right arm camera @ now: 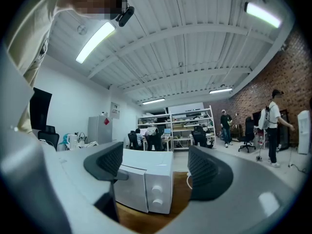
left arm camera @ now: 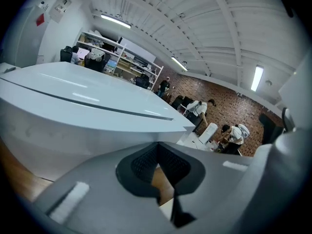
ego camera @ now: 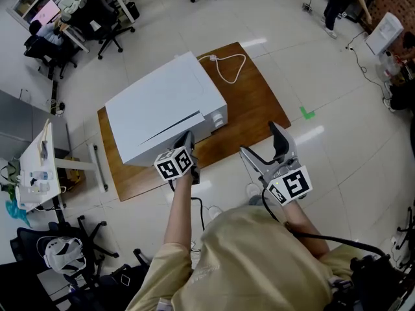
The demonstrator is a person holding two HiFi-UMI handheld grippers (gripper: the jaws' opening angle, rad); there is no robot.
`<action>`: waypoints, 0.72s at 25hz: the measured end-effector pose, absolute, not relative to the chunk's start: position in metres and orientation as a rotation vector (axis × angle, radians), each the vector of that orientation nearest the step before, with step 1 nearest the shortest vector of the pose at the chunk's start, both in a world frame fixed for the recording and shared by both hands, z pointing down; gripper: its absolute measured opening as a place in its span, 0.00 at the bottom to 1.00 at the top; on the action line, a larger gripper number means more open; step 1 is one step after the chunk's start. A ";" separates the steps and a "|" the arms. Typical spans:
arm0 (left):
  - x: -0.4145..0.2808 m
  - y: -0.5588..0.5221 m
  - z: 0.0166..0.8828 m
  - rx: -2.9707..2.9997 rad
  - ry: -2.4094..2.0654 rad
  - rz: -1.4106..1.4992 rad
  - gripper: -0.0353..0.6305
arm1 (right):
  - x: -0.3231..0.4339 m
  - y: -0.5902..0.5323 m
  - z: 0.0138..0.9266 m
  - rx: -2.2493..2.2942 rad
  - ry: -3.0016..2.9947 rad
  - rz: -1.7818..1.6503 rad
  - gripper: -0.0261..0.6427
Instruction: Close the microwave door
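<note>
A white microwave (ego camera: pixel 165 105) sits on a wooden table (ego camera: pixel 253 109). Its front, with two knobs at the right, faces me. In the right gripper view the microwave (right arm camera: pixel 146 184) shows its door standing slightly proud of the knob panel. My left gripper (ego camera: pixel 189 137) is shut with nothing between the pads, its tips right at the microwave's front face near the door's edge. The left gripper view has the shut left gripper (left arm camera: pixel 158 165) low under the microwave's top (left arm camera: pixel 73 106). My right gripper (ego camera: pixel 261 141) is open and empty, to the right of the microwave and apart from it.
A white power cable (ego camera: pixel 228 67) loops on the table behind the microwave. Office chairs (ego camera: pixel 97 24) and desks stand at the back left, a white side table (ego camera: pixel 42 167) at the left. A person (ego camera: pixel 340 2) stands at the far right.
</note>
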State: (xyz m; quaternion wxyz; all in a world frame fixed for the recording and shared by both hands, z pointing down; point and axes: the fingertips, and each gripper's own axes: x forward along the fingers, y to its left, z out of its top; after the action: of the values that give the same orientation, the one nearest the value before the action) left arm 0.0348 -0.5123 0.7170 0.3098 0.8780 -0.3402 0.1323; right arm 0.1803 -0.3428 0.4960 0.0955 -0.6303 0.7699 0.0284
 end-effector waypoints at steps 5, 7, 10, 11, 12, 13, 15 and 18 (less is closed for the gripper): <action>0.032 -0.523 0.714 2.304 -0.901 0.369 0.06 | 0.177 -0.345 0.491 -1.867 2.284 0.096 0.65; 0.034 -0.522 0.716 2.319 -0.894 0.373 0.06 | 0.180 -0.345 0.493 -1.869 2.280 0.092 0.65; 0.035 -0.521 0.716 2.324 -0.904 0.361 0.06 | 0.180 -0.345 0.492 -1.860 2.285 0.091 0.65; 0.036 -0.520 0.716 2.327 -0.912 0.360 0.06 | 0.179 -0.345 0.491 -1.856 2.287 0.093 0.65; 0.036 -0.520 0.715 2.330 -0.921 0.361 0.06 | 0.178 -0.345 0.489 -1.852 2.290 0.094 0.65; 0.036 -0.521 0.715 2.334 -0.930 0.360 0.06 | 0.176 -0.346 0.488 -1.847 2.293 0.095 0.65; 0.036 -0.521 0.713 2.343 -0.948 0.348 0.06 | 0.173 -0.348 0.487 -1.835 2.303 0.095 0.65; 0.039 -0.513 0.702 2.396 -0.927 0.309 0.06 | 0.169 -0.349 0.488 -1.818 2.308 0.089 0.64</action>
State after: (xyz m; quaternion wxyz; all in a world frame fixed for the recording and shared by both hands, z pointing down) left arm 0.0389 -0.5134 0.7023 0.2736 0.8906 -0.3445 0.1150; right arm 0.1689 -0.3494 0.4884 0.1009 -0.6152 0.7813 0.0302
